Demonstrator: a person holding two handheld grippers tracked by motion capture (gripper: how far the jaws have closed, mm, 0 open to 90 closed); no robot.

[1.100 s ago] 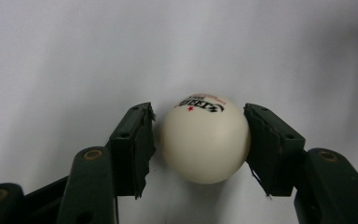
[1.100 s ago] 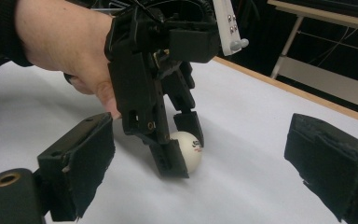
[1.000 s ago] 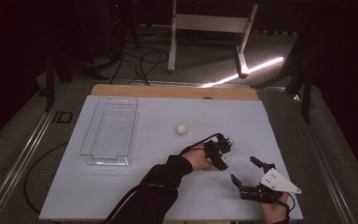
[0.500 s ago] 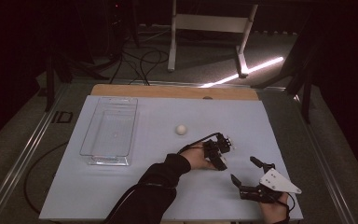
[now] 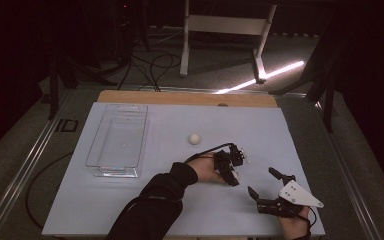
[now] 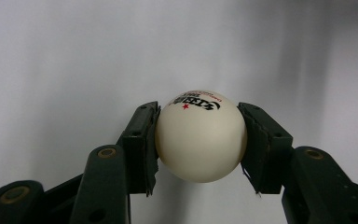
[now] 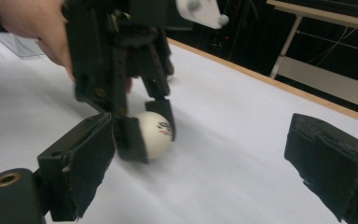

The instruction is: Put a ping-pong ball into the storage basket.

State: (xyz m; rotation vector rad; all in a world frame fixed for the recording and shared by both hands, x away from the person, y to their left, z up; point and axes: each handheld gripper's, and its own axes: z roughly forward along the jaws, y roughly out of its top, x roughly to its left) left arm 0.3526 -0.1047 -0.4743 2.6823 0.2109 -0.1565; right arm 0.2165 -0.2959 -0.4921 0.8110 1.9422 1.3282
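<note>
At the upper left of the high view an empty clear tray (image 5: 116,142) lies on the white table (image 5: 180,220), a second ball (image 5: 194,138) resting near centre. Right of centre, the left gripper (image 5: 228,170) has just finished closing and now pinches a white ping-pong ball (image 6: 200,140), which appears just clear of the surface, so the pick looks secured; a sphere has no long axis, though its printed logo faces up in the left gripper view. At lower right the right gripper (image 5: 262,187) stands wide and empty.
</note>
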